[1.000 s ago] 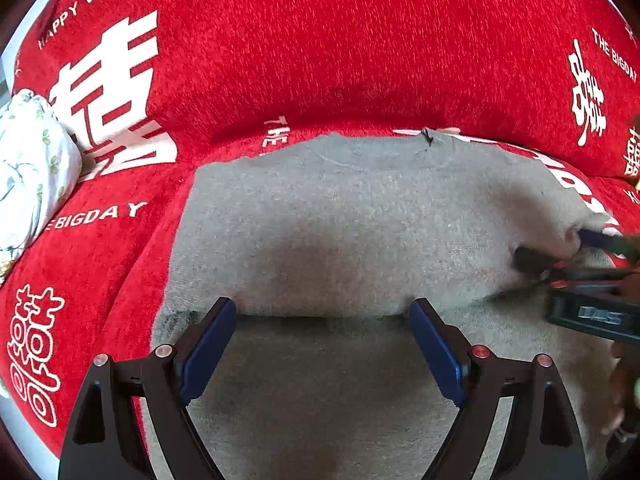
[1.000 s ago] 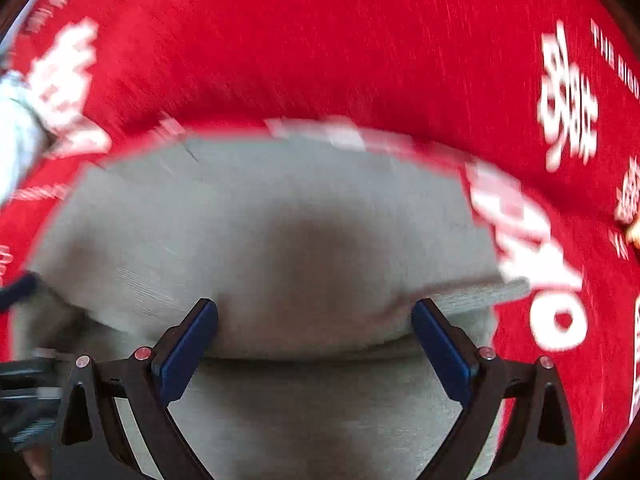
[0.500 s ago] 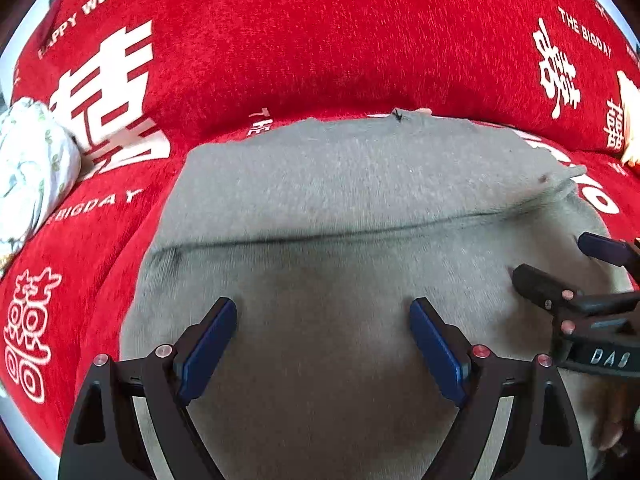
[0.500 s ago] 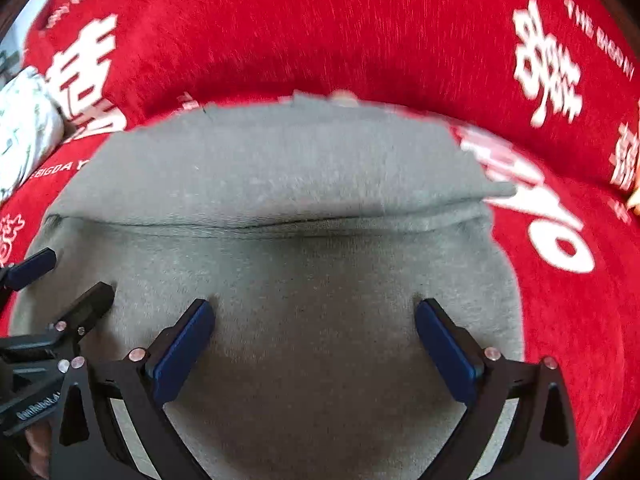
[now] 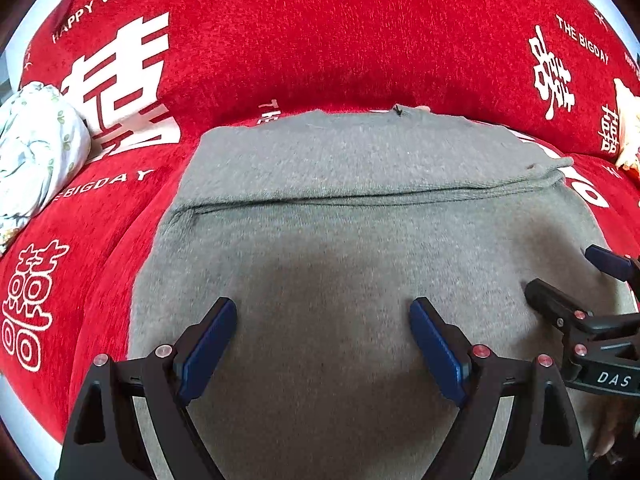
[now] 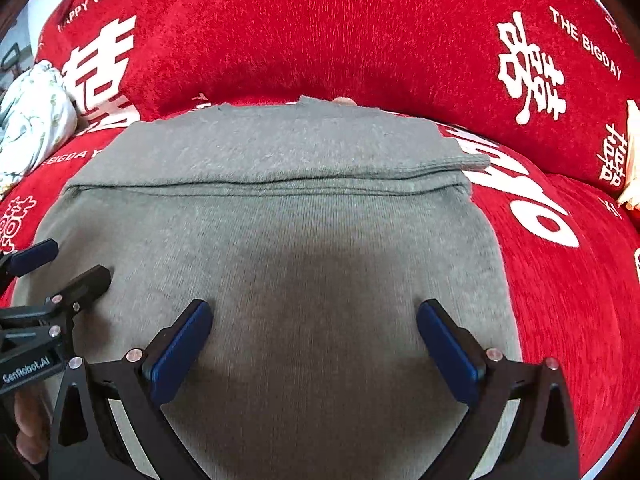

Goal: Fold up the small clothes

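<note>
A grey knit garment (image 5: pixel 340 240) lies flat on the red cover, folded over itself, with a fold edge running across its far part; it also shows in the right wrist view (image 6: pixel 288 232). My left gripper (image 5: pixel 322 320) is open and empty, just above the near half of the garment. My right gripper (image 6: pixel 314 322) is open and empty, above the garment's right half. The right gripper shows at the right edge of the left wrist view (image 5: pixel 572 276), and the left gripper at the left edge of the right wrist view (image 6: pixel 60 264).
The red cover (image 5: pixel 320 40) with white lettering lies under everything. A white floral bundle (image 5: pixel 36 144) lies at the far left, also in the right wrist view (image 6: pixel 32 120). A pale object (image 5: pixel 626 128) sits at the far right edge.
Both grippers have pulled back toward me and risen from the garment. The near layer, lifted a second ago, now lies flat over the far part with a straight fold edge.
</note>
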The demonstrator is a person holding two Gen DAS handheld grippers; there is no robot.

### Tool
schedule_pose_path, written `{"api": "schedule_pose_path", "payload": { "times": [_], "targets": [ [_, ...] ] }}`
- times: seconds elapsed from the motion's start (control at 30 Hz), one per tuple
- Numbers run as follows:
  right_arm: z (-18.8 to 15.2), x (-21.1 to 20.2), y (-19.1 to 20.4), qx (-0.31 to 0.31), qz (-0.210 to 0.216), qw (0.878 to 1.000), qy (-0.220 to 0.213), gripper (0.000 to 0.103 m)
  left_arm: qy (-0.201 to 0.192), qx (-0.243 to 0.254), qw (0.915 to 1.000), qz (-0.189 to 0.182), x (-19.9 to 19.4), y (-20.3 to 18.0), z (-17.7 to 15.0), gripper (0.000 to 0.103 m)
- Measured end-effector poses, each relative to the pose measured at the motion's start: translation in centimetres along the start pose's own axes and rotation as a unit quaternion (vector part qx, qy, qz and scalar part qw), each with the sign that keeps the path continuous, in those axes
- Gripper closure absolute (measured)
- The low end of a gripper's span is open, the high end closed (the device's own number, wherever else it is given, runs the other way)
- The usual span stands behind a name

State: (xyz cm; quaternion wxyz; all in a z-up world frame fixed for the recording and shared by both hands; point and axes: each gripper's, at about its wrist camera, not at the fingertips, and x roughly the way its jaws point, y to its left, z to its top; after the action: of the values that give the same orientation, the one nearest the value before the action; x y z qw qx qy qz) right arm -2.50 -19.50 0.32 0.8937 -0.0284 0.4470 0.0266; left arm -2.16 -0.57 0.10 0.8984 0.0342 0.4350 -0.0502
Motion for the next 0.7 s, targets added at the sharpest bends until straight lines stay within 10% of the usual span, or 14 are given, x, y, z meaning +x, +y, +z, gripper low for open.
{"api": "schedule_pose_path", "payload": {
  "times": [0.7],
  "targets": [
    [-4.2, -3.0, 0.2, -0.008, -0.001, 1.000, -0.029, 0.001, 0.018, -0.026, 0.9995, 0.007, -2.1, 0.2, -2.7, 0.013]
  ]
}}
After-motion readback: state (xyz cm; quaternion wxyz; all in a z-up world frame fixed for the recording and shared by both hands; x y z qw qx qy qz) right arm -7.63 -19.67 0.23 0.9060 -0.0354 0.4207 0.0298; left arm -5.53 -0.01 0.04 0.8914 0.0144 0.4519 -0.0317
